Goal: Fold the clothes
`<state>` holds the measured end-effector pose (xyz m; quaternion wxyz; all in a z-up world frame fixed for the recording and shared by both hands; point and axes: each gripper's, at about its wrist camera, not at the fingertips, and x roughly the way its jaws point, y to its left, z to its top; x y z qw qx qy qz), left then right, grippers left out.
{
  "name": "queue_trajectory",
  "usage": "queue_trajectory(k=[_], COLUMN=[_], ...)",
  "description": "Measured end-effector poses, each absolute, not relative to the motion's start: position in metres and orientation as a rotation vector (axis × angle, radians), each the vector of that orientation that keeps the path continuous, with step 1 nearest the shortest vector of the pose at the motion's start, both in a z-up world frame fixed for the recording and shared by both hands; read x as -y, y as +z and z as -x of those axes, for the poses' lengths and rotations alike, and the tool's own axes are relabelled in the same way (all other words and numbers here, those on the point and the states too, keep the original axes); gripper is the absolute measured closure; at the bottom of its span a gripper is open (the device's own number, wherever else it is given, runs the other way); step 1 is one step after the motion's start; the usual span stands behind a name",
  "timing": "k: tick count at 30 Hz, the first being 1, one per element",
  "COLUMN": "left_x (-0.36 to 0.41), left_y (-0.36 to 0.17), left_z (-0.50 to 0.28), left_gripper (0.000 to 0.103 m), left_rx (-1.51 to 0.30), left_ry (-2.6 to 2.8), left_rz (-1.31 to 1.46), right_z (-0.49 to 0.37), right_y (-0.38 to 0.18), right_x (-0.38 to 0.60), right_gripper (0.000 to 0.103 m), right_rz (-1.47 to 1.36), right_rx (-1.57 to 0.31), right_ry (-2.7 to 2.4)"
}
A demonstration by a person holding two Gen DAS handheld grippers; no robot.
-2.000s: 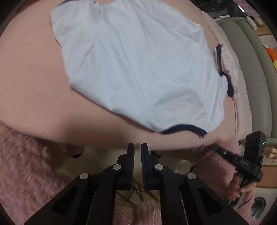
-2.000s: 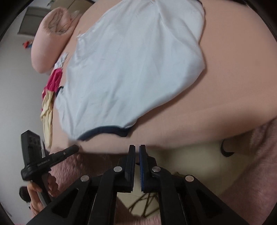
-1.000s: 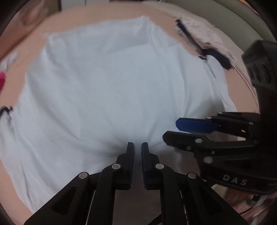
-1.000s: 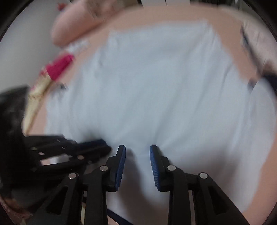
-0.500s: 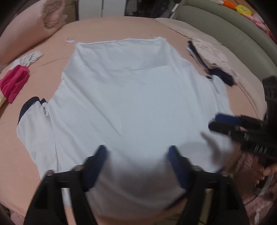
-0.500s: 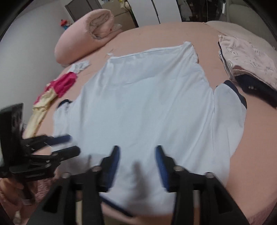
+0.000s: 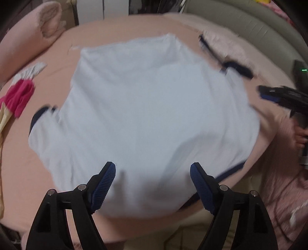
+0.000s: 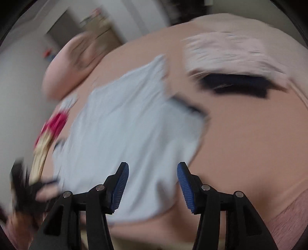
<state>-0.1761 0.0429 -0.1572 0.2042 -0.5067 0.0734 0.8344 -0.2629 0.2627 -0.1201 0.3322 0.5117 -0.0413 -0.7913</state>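
The peach-coloured bed (image 7: pixel 119 28) serves as landmark. At its far left corner lies a rolled pink bolster (image 7: pixel 28 40), resting on the sheet. On the bed's left side, near the edge, sits a magenta cloth (image 7: pixel 18 98), with a small white striped piece (image 7: pixel 34 70) just beyond it and a pale yellow cloth (image 7: pixel 4 119) trailing from it toward the near edge. Beyond the bed's right side runs a grey-green padded headboard (image 7: pixel 250 25). Behind the far end of the bed stand white doors (image 7: pixel 113 9); the blur hides further detail.
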Motion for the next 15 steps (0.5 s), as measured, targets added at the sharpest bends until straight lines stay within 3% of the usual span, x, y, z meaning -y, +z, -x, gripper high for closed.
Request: queue_trajectory(k=[3, 7, 10, 13, 15], left_x=[-0.069, -0.045, -0.019, 0.008, 0.02], left_y=[-0.161, -0.205, -0.201, -0.194, -0.191], left_z=[0.19, 0.196, 0.17, 0.16, 0.168], left_gripper=[0.024, 0.022, 0.022, 0.022, 0.022], left_rx=[-0.264, -0.342, -0.4, -0.366, -0.271], left_ry=[2.374, 2.215, 2.123, 2.134, 2.182], left_rz=[1.319, 1.647, 1.673, 1.68, 1.697], right_z=[0.288, 0.26, 0.239, 0.245, 0.263], right_y=[-0.139, -0.169, -0.174, -0.167, -0.159], right_x=[-0.239, -0.208, -0.218, -0.245, -0.255], right_gripper=[0.051, 0.051, 0.051, 0.051, 0.051], right_rz=[-1.348, -1.334, -1.376, -1.444, -1.437], right_rx=[0.168, -0.202, -0.427, -0.298, -0.053], right_ry=[-2.037, -2.021, -1.985, -1.967, -2.023])
